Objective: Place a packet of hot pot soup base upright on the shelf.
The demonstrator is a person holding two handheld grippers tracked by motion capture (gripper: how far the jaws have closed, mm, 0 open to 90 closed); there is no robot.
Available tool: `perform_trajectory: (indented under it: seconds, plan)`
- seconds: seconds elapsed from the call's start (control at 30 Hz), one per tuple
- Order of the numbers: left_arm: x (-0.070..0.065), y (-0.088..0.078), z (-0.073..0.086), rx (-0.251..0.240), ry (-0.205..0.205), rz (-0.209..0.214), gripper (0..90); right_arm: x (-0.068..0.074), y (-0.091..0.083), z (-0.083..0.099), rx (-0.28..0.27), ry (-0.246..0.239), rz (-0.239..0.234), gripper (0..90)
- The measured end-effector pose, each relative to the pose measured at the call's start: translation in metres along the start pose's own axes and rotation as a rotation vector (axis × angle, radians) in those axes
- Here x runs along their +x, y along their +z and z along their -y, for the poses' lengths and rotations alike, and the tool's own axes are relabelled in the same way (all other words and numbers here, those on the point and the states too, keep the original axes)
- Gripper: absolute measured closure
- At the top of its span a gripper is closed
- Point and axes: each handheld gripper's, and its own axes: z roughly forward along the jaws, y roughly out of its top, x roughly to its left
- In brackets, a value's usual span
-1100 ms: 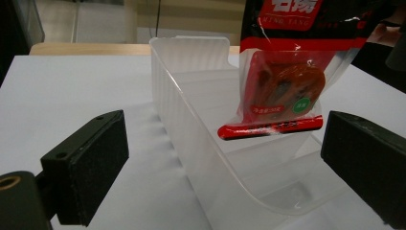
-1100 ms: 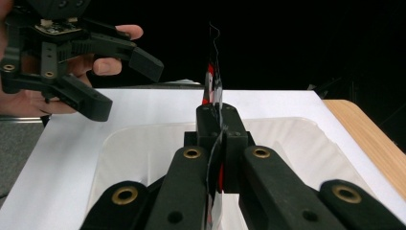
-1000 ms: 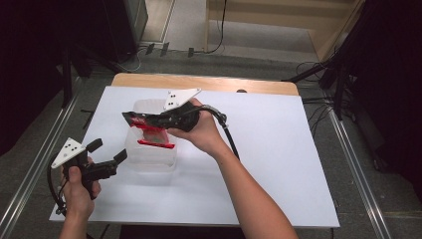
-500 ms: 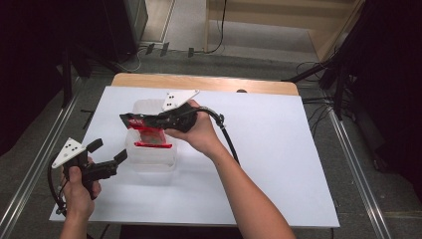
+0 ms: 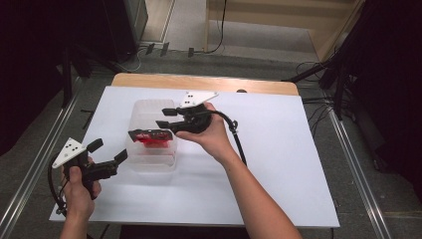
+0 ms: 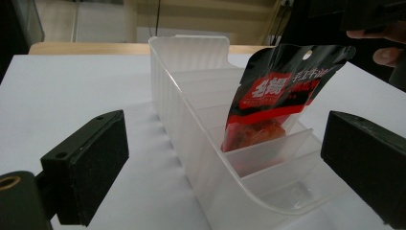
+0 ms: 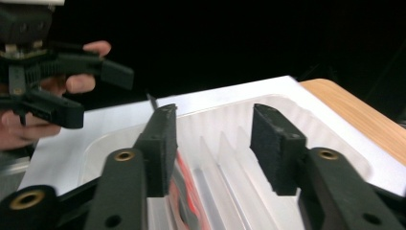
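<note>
A clear plastic bin [image 5: 164,162] with divider slots sits left of centre on the white table. A red and black snack packet [image 5: 149,136] stands tilted in one slot, also seen as packet [image 6: 282,91] from the left gripper view. My right gripper [image 5: 166,117] hovers over the bin. Its jaws have just been opening and now stand apart, with the packet [image 7: 181,191] beside the left jaw and not pinched. My left gripper [image 5: 109,150] is open with nothing between its jaws, just left of the bin [image 6: 191,120].
White sheet [image 5: 278,164] covers the table, with a wooden edge [image 5: 199,82] at the back. A cable [image 5: 238,139] trails from the right gripper. Metal rails run along both sides of the table. The left gripper [image 7: 62,81] shows beyond the bin [image 7: 306,115].
The right gripper's jaws were shut on the packet and have parted, letting it go into the bin slot. The right hand shifted slightly lower. The left hand stayed put.
</note>
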Motion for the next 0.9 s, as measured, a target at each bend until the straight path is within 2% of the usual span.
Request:
perform_trajectory:
  seconds: [0.1, 0.2, 0.3, 0.47, 0.6, 0.73, 0.9]
  plan:
    - [-0.001, 0.000, 0.000, 0.000, -0.001, -0.001, 2.9, -0.002, -0.014, 0.006, -0.013, 0.037, 0.030, 46.5]
    - [-0.001, 0.001, 0.000, 0.001, 0.002, 0.001, 2.9, -0.003, -0.027, 0.012, 0.011, 0.047, 0.080, 41.0]
    - [-0.003, 0.002, 0.000, 0.004, 0.004, 0.003, 2.9, -0.003, -0.041, 0.018, 0.027, 0.045, 0.120, 39.4]
    - [-0.004, 0.003, 0.001, 0.008, 0.006, 0.006, 2.9, -0.007, -0.063, 0.030, 0.017, 0.083, 0.187, 34.0]
    - [-0.004, 0.003, 0.001, 0.008, 0.006, 0.003, 2.9, -0.009, -0.080, 0.039, -0.011, 0.130, 0.202, 31.6]
    - [-0.004, 0.003, 0.001, 0.010, 0.006, 0.002, 2.9, -0.011, -0.096, 0.047, -0.022, 0.151, 0.236, 29.4]
    - [-0.005, 0.002, 0.000, 0.008, 0.003, 0.008, 2.9, -0.008, -0.118, 0.058, -0.027, 0.154, 0.272, 28.5]
